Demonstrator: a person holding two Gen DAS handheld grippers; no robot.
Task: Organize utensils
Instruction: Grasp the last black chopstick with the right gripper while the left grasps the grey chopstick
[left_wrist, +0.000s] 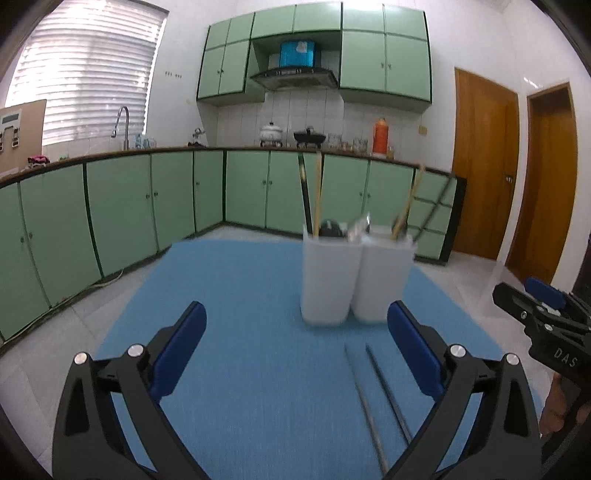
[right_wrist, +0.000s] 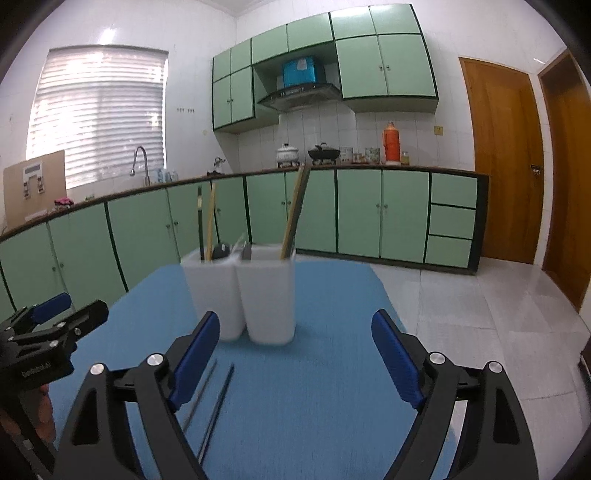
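bench (left_wrist: 229, 295) with blue mat fills the foreground in both views, green kitchen cabinets (left_wrist: 122, 206) behind it. two white utensil holders (left_wrist: 327, 280) stand side by side, touching, mid-bench. left holder has a dark and a wooden chopstick (left_wrist: 317, 192) standing up, plus a dark spoon head and something shiny, blurred. right holder has wooden chopsticks (left_wrist: 408, 203) leaning right. pair of metal chopsticks (left_wrist: 373, 398) lies flat on the mat, near the holders on the camera side, roughly parallel, slightly apart. left tool (left_wrist: 295, 354) hangs above the mat, fingers wide apart, nothing between them; metal chopsticks sit just inside its right finger. right tool (right_wrist: 295, 362) also spread apart and empty, with the metal chopsticks by its left finger (right_wrist: 195, 365).
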